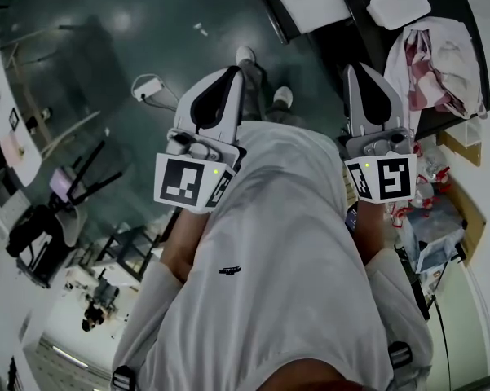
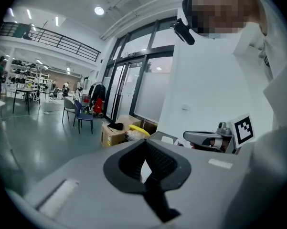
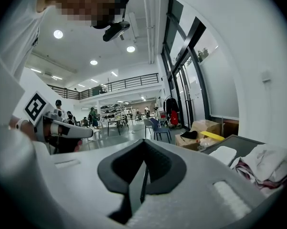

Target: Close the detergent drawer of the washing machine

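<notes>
No washing machine or detergent drawer shows in any view. I hold both grippers up in front of the person's white shirt [image 1: 285, 243]. In the head view the left gripper [image 1: 235, 72] and the right gripper [image 1: 352, 68] point away, over the person's shoes. Each pair of jaws comes together at the tips with nothing between them. The left gripper view looks past its shut jaws [image 2: 144, 143] into an open hall, with the right gripper's marker cube [image 2: 243, 129] at the right. The right gripper view shows its jaws [image 3: 144, 143] shut too.
A dark counter [image 1: 363, 43] at the upper right carries white pads [image 1: 399, 5] and a heap of cloth [image 1: 436, 59]. Cluttered shelves [image 1: 428, 210] stand along the right. A cardboard box [image 2: 115, 133] and a blue chair [image 2: 82, 116] stand near glass doors.
</notes>
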`<state>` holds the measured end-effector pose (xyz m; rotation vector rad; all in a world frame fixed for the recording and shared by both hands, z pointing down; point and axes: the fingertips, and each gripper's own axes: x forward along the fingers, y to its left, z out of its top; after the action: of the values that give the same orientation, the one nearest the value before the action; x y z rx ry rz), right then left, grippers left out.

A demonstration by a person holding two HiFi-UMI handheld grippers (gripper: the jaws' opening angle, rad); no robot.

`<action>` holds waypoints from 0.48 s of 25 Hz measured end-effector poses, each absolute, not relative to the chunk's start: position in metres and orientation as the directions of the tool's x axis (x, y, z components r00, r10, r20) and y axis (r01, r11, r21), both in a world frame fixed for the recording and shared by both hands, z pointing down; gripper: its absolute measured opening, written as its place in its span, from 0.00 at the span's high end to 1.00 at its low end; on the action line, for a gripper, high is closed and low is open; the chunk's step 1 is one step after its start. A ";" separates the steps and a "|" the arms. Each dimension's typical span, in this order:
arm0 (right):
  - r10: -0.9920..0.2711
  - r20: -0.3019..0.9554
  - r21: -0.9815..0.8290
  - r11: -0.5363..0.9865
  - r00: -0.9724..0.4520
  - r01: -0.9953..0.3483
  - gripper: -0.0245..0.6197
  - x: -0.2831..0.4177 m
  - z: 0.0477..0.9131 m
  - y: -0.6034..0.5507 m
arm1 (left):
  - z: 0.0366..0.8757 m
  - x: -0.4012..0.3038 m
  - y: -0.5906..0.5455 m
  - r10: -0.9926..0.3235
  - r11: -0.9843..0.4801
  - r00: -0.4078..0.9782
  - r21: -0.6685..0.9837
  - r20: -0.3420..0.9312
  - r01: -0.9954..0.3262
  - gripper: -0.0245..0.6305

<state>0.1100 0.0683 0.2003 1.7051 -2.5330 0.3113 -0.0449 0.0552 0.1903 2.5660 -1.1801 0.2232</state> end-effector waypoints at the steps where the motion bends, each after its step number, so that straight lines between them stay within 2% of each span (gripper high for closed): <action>1: -0.911 0.175 -0.125 0.355 -0.373 -0.926 0.97 0.110 0.201 0.064 | 0.191 -0.045 0.050 -0.707 -0.620 0.656 0.214 0.266 -0.755 0.94; 12: -0.932 0.188 -0.113 0.294 -0.311 -0.949 0.97 0.090 0.194 -0.001 | 0.197 -0.060 -0.022 -0.649 -0.678 0.714 0.226 0.263 -0.699 0.94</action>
<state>0.0902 -0.0005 0.1939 1.7907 -2.4562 0.3102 -0.0604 -0.0222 0.1967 2.6119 -1.0570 0.2316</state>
